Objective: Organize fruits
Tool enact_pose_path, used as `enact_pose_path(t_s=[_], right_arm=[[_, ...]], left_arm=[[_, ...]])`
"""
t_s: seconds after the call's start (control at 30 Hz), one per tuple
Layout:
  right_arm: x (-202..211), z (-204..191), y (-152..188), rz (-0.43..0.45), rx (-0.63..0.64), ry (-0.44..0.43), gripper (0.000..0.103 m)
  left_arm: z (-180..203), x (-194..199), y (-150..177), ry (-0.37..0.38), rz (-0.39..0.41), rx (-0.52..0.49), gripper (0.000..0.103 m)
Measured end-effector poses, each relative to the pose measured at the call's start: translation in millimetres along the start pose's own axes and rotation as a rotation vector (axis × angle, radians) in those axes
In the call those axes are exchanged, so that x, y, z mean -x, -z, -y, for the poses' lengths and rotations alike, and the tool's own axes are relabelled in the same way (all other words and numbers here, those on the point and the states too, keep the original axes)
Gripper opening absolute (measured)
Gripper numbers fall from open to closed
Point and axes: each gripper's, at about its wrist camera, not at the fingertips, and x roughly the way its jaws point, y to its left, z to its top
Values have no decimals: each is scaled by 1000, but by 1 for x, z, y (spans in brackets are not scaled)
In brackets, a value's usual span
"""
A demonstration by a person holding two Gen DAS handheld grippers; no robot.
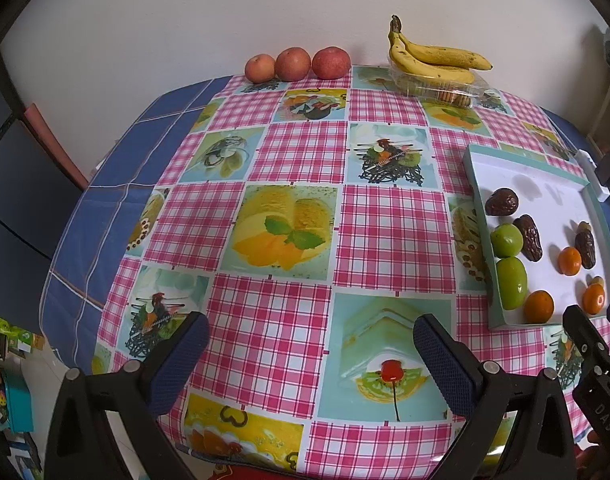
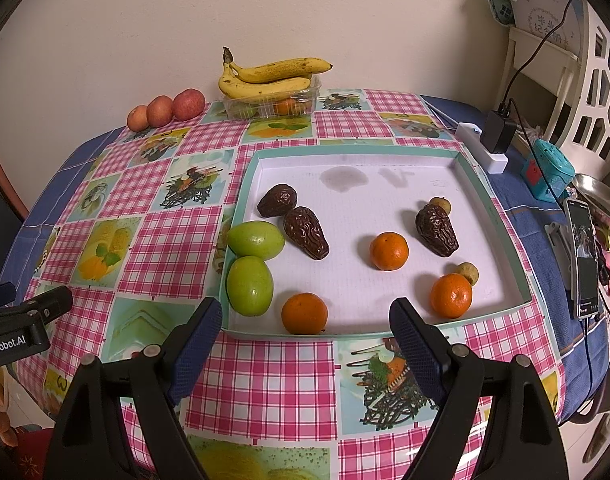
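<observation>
Both tongs gape wide with nothing held: my left gripper (image 1: pixel 311 344), right gripper (image 2: pixel 305 322). Orange (image 2: pixel 304 313) sits just ahead between right fingers, inside tray (image 2: pixel 493 200)

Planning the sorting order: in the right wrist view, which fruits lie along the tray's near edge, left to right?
Lower green fruit → left orange → right orange, with the small tan fruit just behind it, all inside the tray.

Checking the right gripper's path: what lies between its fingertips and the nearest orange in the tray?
In the right wrist view, only the tray's near rim separates the open right gripper from the nearest orange.
</observation>
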Motion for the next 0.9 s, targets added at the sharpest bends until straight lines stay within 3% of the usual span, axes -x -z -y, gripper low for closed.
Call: enact_pose_path(t_s=[0.9], right_arm=[[-1, 0, 0, -4, 3, 1, 86]], left_arm=[[0, 0, 1, -15, -5, 33, 103]])
